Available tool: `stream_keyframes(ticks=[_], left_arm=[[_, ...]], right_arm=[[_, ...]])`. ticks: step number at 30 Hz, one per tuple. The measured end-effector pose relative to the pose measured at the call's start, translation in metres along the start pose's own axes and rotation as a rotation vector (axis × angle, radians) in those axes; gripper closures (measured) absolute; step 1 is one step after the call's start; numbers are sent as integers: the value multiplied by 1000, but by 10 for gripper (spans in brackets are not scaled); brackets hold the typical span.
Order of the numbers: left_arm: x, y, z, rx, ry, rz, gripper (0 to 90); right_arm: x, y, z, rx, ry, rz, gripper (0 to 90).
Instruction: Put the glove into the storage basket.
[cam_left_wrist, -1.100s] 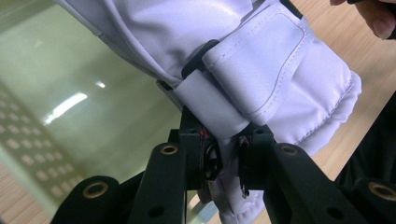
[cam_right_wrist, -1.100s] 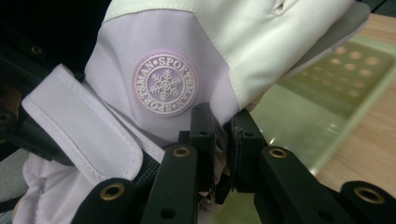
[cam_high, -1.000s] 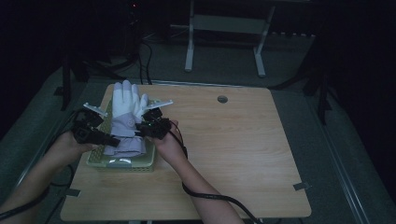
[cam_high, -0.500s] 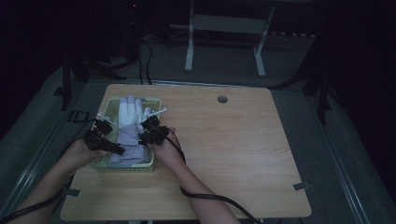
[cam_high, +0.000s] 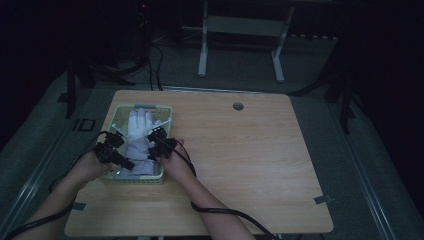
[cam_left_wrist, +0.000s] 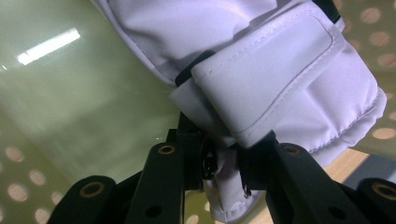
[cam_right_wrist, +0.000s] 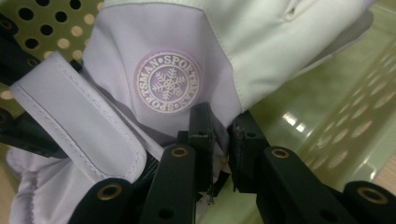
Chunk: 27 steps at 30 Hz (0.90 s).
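A white and pale lilac winter glove (cam_high: 138, 139) lies inside a light green perforated basket (cam_high: 166, 111) at the table's left, fingers pointing away from me. My left gripper (cam_high: 118, 157) is shut on the glove's cuff (cam_left_wrist: 224, 184) from the left side, below the glove's strap (cam_left_wrist: 275, 74). From the right, my right gripper (cam_high: 154, 151) is shut on the cuff fabric (cam_right_wrist: 220, 135) just under a round snowflake badge (cam_right_wrist: 168, 82). Both hands rest at the basket's near end.
The basket's glossy green floor (cam_left_wrist: 70, 93) and dotted wall (cam_right_wrist: 56, 23) surround the glove closely. The wooden table (cam_high: 250, 160) stretches bare to the right, with a round cable hole (cam_high: 238, 106) near its far edge. A metal stand (cam_high: 240, 30) is on the floor beyond.
Both grippers have drawn back toward me and lowered the glove, so it now lies down inside the basket instead of raised over its far end.
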<state>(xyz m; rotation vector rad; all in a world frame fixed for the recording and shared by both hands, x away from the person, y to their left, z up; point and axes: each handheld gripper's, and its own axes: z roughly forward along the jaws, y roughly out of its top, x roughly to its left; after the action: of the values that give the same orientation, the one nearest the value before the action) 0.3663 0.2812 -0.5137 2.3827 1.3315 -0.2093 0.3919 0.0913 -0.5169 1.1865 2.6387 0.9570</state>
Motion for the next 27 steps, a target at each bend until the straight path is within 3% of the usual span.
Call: stream_keyframes(ticks=[6,12,16,19,22,27], left_arm=[[5,-4,2,-5,4,-3,669],[1,-5,0,-16,37,11,582],[-2,-7,-6,-85,58,21,425],[-2,-8,-11,-142,64,16,248],[-5,-9,-17,-215,123,16,146],[-16,-9,-30,-353,164,37,60]], right_arm=[[1,3,-3,-4,17,-22,601],[2,6,-10,-20,7,-47,505],[-2,7,-17,-54,28,-38,381],[-5,8,-25,-101,52,-52,327],[-10,9,-33,-104,89,-71,263],[-17,8,-45,-136,101,-95,185]])
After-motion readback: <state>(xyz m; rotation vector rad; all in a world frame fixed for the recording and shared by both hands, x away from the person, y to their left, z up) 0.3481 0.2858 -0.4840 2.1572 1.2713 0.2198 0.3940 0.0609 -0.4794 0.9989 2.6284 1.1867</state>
